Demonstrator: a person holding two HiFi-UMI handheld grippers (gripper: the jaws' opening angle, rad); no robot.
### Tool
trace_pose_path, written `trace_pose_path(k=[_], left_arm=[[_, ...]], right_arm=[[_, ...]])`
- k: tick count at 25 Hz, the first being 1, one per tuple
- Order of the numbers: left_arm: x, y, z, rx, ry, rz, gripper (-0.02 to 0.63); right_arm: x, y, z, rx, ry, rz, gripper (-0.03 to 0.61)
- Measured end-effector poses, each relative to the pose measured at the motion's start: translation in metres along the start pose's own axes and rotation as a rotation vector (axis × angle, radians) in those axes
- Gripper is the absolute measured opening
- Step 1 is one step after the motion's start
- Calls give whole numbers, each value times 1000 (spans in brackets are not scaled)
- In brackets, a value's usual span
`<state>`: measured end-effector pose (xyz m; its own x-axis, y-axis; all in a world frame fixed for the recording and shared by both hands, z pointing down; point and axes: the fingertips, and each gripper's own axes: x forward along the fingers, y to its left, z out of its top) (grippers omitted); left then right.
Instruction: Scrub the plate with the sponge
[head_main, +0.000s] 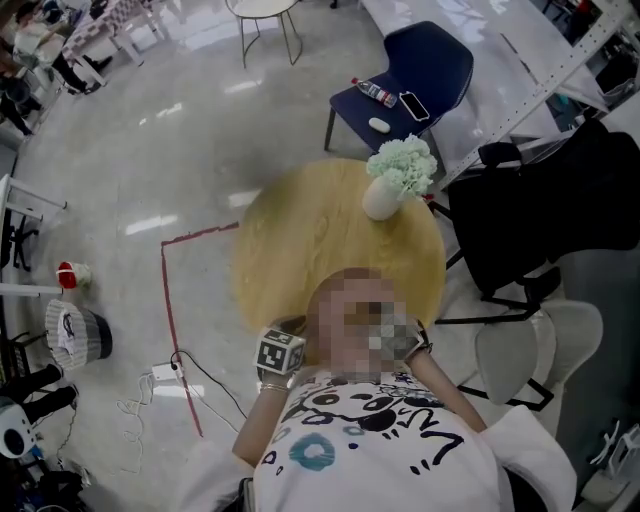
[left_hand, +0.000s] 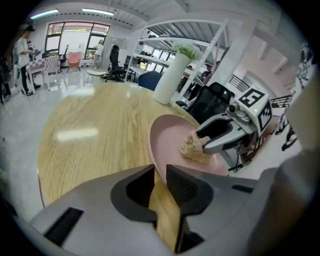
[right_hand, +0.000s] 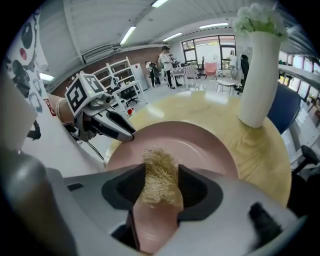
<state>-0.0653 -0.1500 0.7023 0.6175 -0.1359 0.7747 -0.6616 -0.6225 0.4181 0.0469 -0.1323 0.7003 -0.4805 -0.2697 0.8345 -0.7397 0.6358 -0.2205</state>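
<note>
Tan sponge (right_hand: 160, 186) rests on plate (right_hand: 202, 145), between jaws of right claw (right_hand: 161, 172)

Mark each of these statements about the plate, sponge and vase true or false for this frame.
1. The left gripper is clamped on the rim of the pink plate. True.
2. The sponge lies on the table beside the plate. False: it sits on the plate, between the fingers of the right gripper.
3. The vase stands on the plate. False: it stands on the table beyond the plate.
4. The vase holds pale flowers. True.
</note>
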Motion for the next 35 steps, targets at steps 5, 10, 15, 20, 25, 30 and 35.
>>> trace_pose_path(k=[5,10,15,20,25,30,35], left_arm=[[-1,4,4,-67,-38,47,65],[2,5,4,-121,-97,119,54],[4,8,6,-162,-152,184,46],[3,9,9,-165,-201,233,44],[2,8,10,-163,-216,238,43],[2,9,6,-171,-205,245,44],[2,9,6,-191,-221,241,44]], right_arm=[[4,7,4,-31,28,80,199],[-5,10,27,-170,-27,88,121],[17,20,60,-334,-38,96,52],[25,17,62,-410,17,69,78],[36,18,62,-493,37,12,107],[43,17,61,-492,75,35,99],[35,16,63,-419,37,67,84]])
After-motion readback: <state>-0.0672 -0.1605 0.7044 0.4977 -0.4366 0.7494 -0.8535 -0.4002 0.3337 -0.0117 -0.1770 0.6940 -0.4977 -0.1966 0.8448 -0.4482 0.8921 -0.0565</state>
